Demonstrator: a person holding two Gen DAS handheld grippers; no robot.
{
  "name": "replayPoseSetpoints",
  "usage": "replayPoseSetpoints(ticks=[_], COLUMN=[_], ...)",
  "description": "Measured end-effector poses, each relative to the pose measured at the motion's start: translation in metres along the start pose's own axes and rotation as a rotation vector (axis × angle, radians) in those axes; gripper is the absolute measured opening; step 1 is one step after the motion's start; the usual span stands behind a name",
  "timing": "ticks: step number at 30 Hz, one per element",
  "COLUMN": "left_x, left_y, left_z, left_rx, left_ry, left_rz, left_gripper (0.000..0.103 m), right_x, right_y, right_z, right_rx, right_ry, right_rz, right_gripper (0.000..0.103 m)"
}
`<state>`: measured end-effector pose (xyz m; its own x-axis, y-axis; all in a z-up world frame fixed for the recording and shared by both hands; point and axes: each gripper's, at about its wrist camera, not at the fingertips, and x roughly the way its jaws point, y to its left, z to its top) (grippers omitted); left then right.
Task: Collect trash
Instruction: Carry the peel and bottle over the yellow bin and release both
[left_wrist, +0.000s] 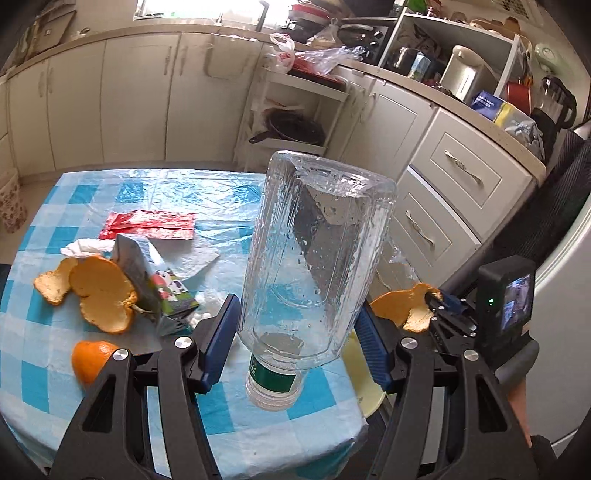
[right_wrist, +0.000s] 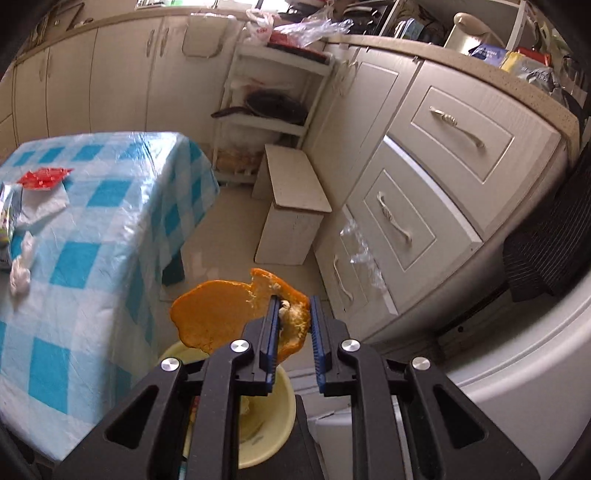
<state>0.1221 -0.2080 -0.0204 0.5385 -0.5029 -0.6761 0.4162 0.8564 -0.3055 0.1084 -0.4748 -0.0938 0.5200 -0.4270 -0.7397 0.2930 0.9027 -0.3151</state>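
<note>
Bright daylight, window glare, fisheye edge warp.

I count one clear plastic bottle (left_wrist: 314, 258), three orange peel pieces (left_wrist: 99, 291), one red foil wrapper (left_wrist: 147, 226), one printed carton (left_wrist: 151, 280), one yellow bowl (right_wrist: 273, 417).

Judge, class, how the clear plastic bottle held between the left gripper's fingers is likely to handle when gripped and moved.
The bottle looks empty apart from droplets, so it is probably light. Its thin clear wall may dent or crackle under the left gripper. The wet, smooth, rounded sides could slip between the fingers, and held cap-down by its lower part, the tall body may swing.
</note>
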Motion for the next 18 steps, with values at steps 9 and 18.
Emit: replayPoseSetpoints(ticks=[9,18], left_x=[0.031,0.066], left_y=[-0.044,-0.089], left_z=[-0.014,-0.023], left_rx=[0.040,-0.010], left_ry=[0.061,0.130], left_rz=[-0.026,-0.151], left_gripper=[0.059,0.059], right_x=[-0.006,-0.074], right_y=[-0.039,-0.105], right_z=[-0.011,-0.001], right_rx=[0.172,0.598], right_ry=[0.023,-0.324], right_rz=[0.088,0.162], right_gripper=[0.058,0.079])
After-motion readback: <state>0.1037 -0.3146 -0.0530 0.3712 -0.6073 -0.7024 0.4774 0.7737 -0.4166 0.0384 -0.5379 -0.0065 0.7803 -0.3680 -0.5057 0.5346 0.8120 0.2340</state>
